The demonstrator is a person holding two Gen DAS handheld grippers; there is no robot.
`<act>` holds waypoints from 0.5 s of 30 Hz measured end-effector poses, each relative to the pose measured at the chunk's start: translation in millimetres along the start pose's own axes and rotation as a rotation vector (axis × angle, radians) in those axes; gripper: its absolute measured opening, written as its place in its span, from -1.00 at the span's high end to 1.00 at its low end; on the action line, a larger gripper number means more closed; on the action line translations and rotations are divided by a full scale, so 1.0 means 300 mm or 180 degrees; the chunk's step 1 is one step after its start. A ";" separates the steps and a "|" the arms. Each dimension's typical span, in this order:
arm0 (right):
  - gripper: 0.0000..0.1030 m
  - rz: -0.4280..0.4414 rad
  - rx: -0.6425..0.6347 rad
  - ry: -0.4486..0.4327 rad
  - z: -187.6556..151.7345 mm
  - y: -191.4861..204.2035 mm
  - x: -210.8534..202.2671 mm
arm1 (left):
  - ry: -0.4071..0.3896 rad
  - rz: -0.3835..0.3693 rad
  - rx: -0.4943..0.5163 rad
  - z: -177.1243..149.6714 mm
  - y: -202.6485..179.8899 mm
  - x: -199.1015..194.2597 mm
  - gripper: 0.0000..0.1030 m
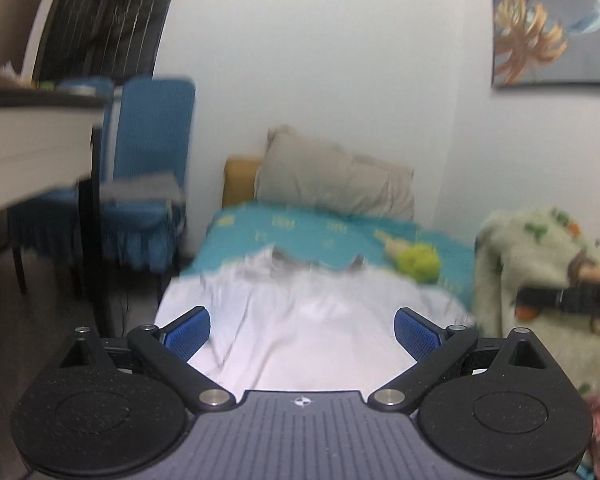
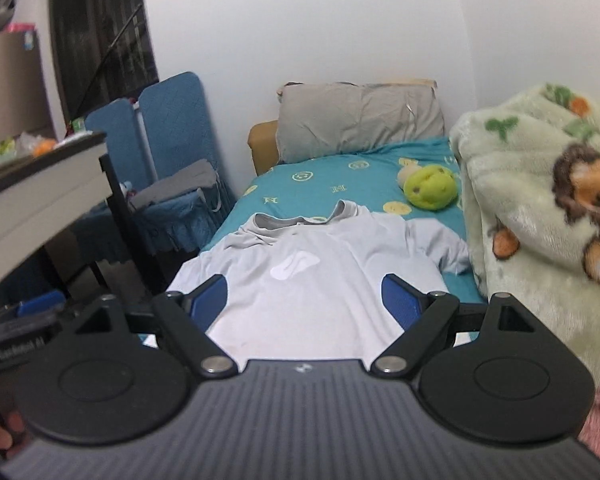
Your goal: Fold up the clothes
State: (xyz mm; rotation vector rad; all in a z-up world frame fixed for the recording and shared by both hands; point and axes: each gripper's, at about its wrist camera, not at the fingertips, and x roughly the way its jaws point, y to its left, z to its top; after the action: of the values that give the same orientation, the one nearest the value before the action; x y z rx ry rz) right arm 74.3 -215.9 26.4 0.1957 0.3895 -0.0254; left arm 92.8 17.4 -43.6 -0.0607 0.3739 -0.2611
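Note:
A pale grey T-shirt (image 2: 312,280) lies spread flat on the bed, collar toward the pillow, with a white logo on its chest. In the left wrist view the same shirt (image 1: 300,320) is blurred. My right gripper (image 2: 304,300) hovers over the shirt's lower half, its blue pads (image 2: 400,300) wide apart with nothing between them. My left gripper (image 1: 302,332) is likewise open above the shirt, its blue pads (image 1: 188,336) empty. Part of the right gripper's body (image 1: 568,300) shows at the right edge of the left wrist view.
The bed has a teal sheet (image 2: 340,176), a grey pillow (image 2: 360,120) at the head and a green plush toy (image 2: 430,186). A fleecy patterned blanket (image 2: 540,208) is piled on the right. Blue chairs (image 2: 172,160) and a table (image 2: 40,192) stand left of the bed.

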 end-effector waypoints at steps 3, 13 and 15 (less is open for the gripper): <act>-0.66 -0.0018 -0.0036 -0.0102 -0.003 0.019 0.010 | 0.0081 -0.0001 0.0104 -0.026 -0.009 0.010 -0.94; -0.66 -0.0097 0.0179 -0.0009 -0.008 -0.005 0.061 | 0.0297 -0.0021 -0.0203 -0.055 0.034 0.117 -0.94; -0.66 -0.0144 0.0231 0.0003 -0.007 -0.013 0.070 | 0.0349 -0.0027 -0.0346 -0.051 0.057 0.141 -0.94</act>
State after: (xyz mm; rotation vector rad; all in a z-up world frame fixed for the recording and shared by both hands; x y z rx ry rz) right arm 92.8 -219.0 15.9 0.2585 0.3942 -0.0841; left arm 129.2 22.6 -74.6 -0.1553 0.4968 -0.2530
